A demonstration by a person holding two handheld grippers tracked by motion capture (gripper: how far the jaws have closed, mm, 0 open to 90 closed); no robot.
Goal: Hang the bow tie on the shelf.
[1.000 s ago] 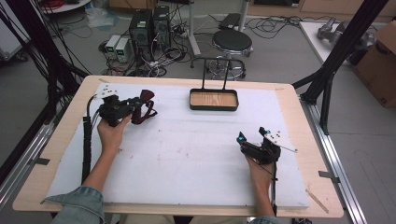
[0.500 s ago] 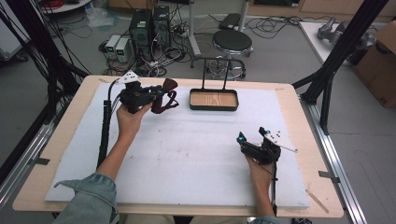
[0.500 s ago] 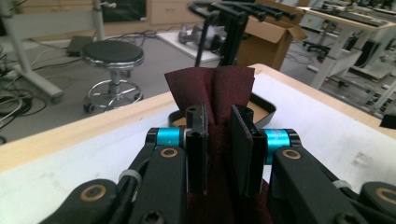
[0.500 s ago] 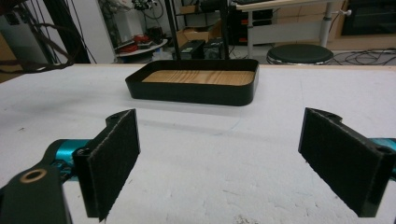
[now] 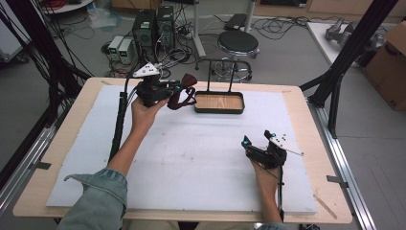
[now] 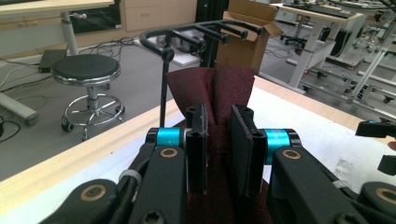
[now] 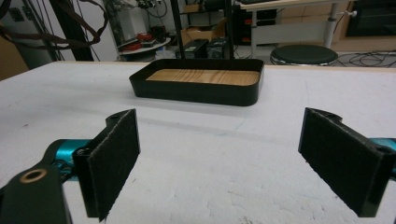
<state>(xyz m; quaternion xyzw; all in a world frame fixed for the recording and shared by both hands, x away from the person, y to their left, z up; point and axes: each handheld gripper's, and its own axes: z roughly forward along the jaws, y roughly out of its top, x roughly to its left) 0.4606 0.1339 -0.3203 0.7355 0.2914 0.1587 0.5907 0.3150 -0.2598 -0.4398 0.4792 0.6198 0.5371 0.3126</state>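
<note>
A dark red strap (image 6: 211,93) is held clamped in the left gripper (image 6: 218,149), raised just left of the tray (image 5: 219,102) and below-short of the rack's pegs (image 6: 212,32), while the right gripper (image 7: 219,161), jaws spread empty, is rested well apart.

Tray (image 5: 219,102) at far middle of table (image 5: 72,124), rack (image 5: 225,64) rising at its back edge. Left gripper (image 5: 187,91) raised just left of tray, cloth (image 6: 219,88) between jaws, seemingly clear of table. Right gripper (image 5: 246,145) near right, low over mat (image 5: 191,158). Stool (image 5: 238,43) on floor behind table.
</note>
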